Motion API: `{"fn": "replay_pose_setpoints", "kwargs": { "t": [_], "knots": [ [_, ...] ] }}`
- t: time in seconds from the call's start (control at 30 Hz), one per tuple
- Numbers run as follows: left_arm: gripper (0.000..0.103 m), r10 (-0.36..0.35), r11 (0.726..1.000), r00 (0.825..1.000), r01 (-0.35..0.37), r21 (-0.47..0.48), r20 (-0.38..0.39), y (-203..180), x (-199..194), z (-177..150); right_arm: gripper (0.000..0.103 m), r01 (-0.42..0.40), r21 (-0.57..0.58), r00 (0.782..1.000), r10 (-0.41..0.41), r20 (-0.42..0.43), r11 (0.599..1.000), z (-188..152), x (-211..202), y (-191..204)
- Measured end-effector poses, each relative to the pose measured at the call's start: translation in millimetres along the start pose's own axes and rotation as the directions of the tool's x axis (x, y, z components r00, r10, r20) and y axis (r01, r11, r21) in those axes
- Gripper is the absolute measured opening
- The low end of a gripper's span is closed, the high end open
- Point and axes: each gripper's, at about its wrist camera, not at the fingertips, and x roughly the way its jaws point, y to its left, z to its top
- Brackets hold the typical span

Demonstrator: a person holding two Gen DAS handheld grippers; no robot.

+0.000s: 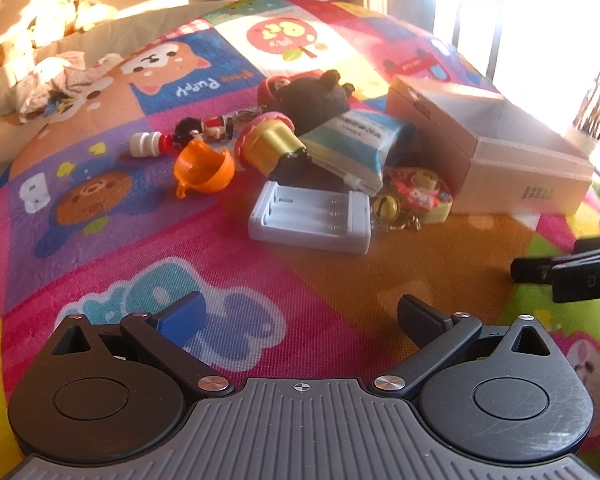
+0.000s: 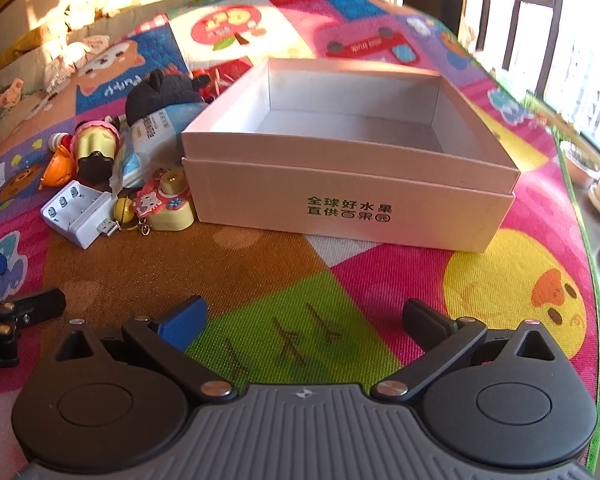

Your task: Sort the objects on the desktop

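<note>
Hovering low over the mat (image 1: 300, 272), the left gripper (image 1: 300, 316) and right gripper (image 2: 304, 320) both had their tongs apart and held nothing. The toys lay heaped just left of the empty cardboard box (image 2: 352, 204). The white battery charger (image 1: 312, 218) was nearest; pinching it across its short sides looked the safest start, before lifting it clear of the bell (image 1: 385, 207) touching it.

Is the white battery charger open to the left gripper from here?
Probably yes. The left gripper is open, and only bare mat lies between it and the battery charger, whose near side is unblocked.
</note>
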Motion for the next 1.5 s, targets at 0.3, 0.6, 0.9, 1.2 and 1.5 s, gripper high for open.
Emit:
{"fn": "replay_pose_setpoints", "kwargs": {
  "t": [0.3,0.6,0.9,1.2,1.5],
  "knots": [
    [0.103,0.061,0.998,0.995,-0.062,0.008,0.08,5.3,-16.4,7.0,0.103,0.027,0.031,1.0,-0.027,-0.011,0.999,-0.4,-0.4,2.9],
    [0.103,0.148,0.986,0.981,-0.137,-0.092,0.128,44.7,-34.2,12.6,0.103,-0.04,-0.036,0.999,0.041,0.029,0.999,-2.0,-6.9,3.4],
    [0.103,0.145,0.967,0.981,-0.113,-0.229,0.127,71.1,-29.8,7.7,0.044,-0.141,-0.285,0.955,0.206,0.213,0.948,29.4,-31.0,77.6],
    [0.103,0.031,0.973,0.992,-0.002,-0.232,0.121,64.1,-22.3,-4.7,0.044,-0.07,-0.2,0.983,0.102,0.155,0.977,46.6,17.7,92.3],
    [0.103,0.004,0.954,0.994,0.029,-0.297,0.111,72.9,-20.6,-8.2,0.047,-0.114,-0.168,0.975,0.142,0.17,0.979,68.5,42.2,93.0]
  ]
}}
